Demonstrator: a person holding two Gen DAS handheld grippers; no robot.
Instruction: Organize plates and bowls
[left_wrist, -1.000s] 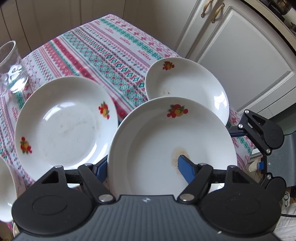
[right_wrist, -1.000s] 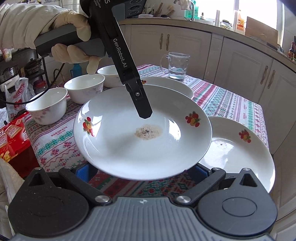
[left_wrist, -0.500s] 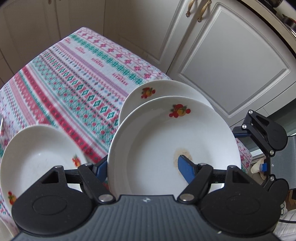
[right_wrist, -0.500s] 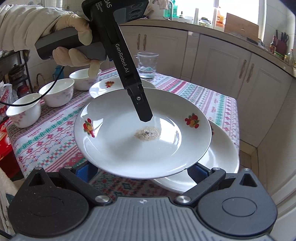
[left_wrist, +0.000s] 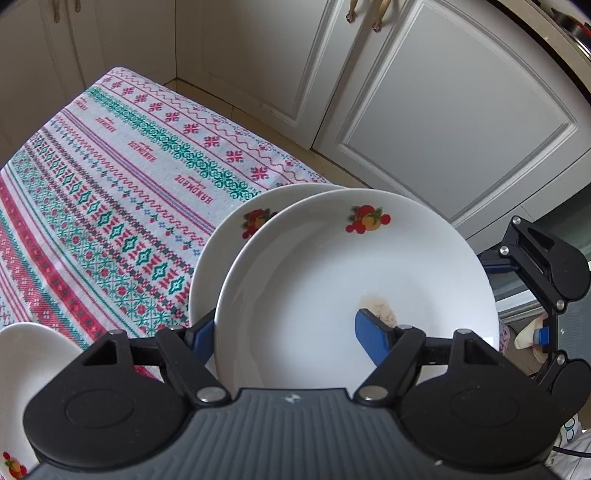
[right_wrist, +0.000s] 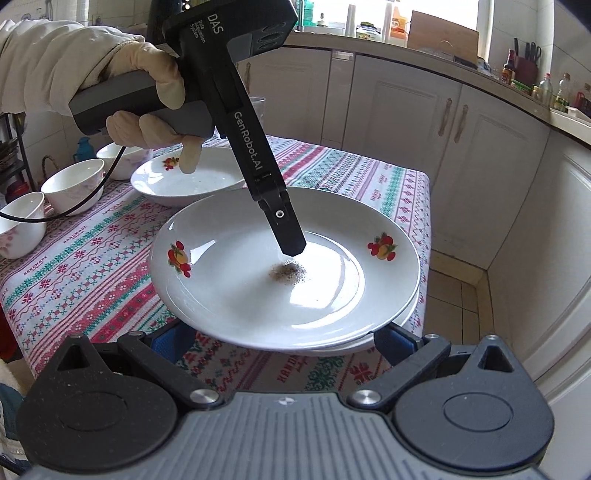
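left hand-held gripper (left_wrist: 284, 330) angled down, clamping plate (left_wrist: 354, 280) rim | right hand-held gripper (right_wrist: 284, 339) level, spread wide

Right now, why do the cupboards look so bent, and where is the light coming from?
Right wrist view: the fisheye lens bows the cupboards; daylight from the window behind the counter puts soft glare on the held plate. Left wrist view: the same bending curves the cupboard door; the light is softer, the tablecloth is sharp, and the left gripper looms large at the bottom edge.
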